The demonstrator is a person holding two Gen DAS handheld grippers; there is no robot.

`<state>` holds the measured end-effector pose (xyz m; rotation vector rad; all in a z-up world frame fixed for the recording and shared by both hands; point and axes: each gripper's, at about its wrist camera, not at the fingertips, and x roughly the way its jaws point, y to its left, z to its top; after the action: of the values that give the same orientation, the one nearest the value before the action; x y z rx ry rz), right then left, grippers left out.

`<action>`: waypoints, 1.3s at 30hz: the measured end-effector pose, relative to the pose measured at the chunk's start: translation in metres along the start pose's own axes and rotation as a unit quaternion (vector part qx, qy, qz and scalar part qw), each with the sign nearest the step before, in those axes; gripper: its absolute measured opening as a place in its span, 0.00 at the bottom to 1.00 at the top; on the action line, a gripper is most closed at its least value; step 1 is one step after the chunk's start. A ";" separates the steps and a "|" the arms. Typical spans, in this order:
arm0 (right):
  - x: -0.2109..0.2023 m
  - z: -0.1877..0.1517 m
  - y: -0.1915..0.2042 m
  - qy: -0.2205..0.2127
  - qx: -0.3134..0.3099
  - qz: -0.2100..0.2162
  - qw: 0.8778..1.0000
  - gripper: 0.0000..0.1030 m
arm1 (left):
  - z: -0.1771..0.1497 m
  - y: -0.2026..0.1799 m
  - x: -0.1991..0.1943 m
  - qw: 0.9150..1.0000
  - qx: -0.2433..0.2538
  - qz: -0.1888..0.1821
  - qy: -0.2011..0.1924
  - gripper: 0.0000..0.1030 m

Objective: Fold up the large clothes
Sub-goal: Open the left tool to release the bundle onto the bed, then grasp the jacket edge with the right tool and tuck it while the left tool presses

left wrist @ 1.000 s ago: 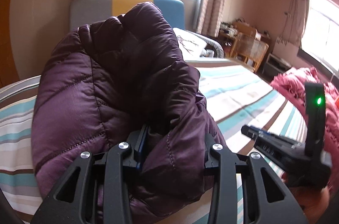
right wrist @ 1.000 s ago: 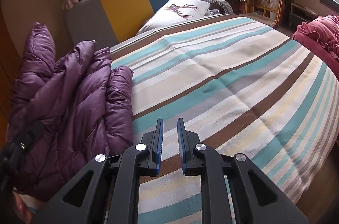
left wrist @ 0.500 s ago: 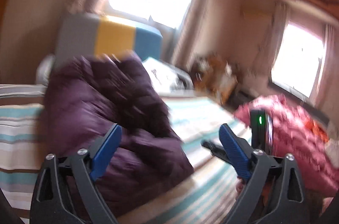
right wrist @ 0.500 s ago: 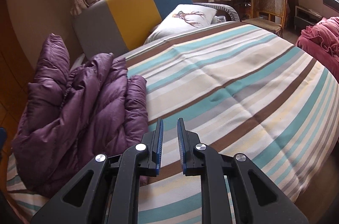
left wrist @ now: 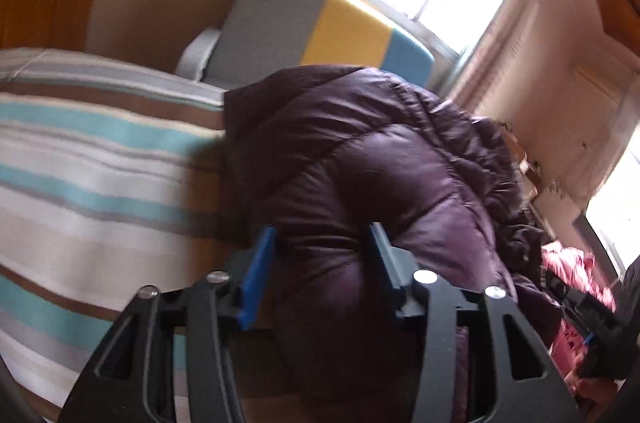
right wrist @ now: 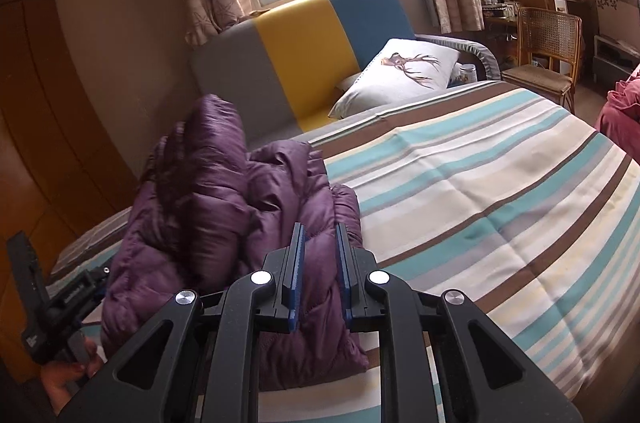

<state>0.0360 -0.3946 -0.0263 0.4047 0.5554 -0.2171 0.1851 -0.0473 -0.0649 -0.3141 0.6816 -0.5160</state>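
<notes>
Covering most of the right wrist frame, a striped bedspread (right wrist: 500,207) is running teal, brown and cream from centre to lower right; in the left wrist view the same bedspread (left wrist: 92,191) is filling the left half.

Sitting behind it at upper centre, a grey, yellow and blue headboard (right wrist: 304,39) is backing a white pillow (right wrist: 400,71) printed with a deer.

Lying bunched at left of centre on the bedspread, a purple puffer jacket (right wrist: 224,215) is piling up in thick folds; in the left wrist view the jacket (left wrist: 392,183) is filling the middle of the frame.

Standing at upper right, a cane chair (right wrist: 548,51) is facing the bed.

Left gripper (left wrist: 322,255): fingers spread partway, jacket fabric bulging between them; whether the pads are pressing it, cannot tell, the view is blurred.

Right gripper (right wrist: 319,263): blue-padded fingers drawn near each other with a narrow gap, jacket visible through it, nothing clearly pinched.
</notes>
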 end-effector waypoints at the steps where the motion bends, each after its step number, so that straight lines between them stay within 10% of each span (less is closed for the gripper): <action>1: 0.000 0.001 -0.001 -0.003 0.001 0.001 1.000 0.14 | -0.002 -0.008 -0.001 1.000 0.017 0.005 -0.001 0.41; 19: 0.076 0.057 0.076 0.044 -0.136 0.019 0.990 0.14 | 0.006 -0.080 0.007 0.981 0.174 0.083 0.029 0.40; 26: 0.118 0.030 0.036 0.081 -0.116 -0.051 0.989 0.14 | 0.004 -0.084 0.013 0.981 0.182 0.061 0.038 0.41; 39: 0.147 0.013 0.003 0.089 -0.074 -0.042 0.992 0.13 | 0.005 -0.084 0.017 0.982 0.180 0.039 0.044 0.43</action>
<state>0.1653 -0.4105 -0.0965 0.2574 0.7603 -0.2195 0.1704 -0.1254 -0.0335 0.0748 0.6680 -0.5701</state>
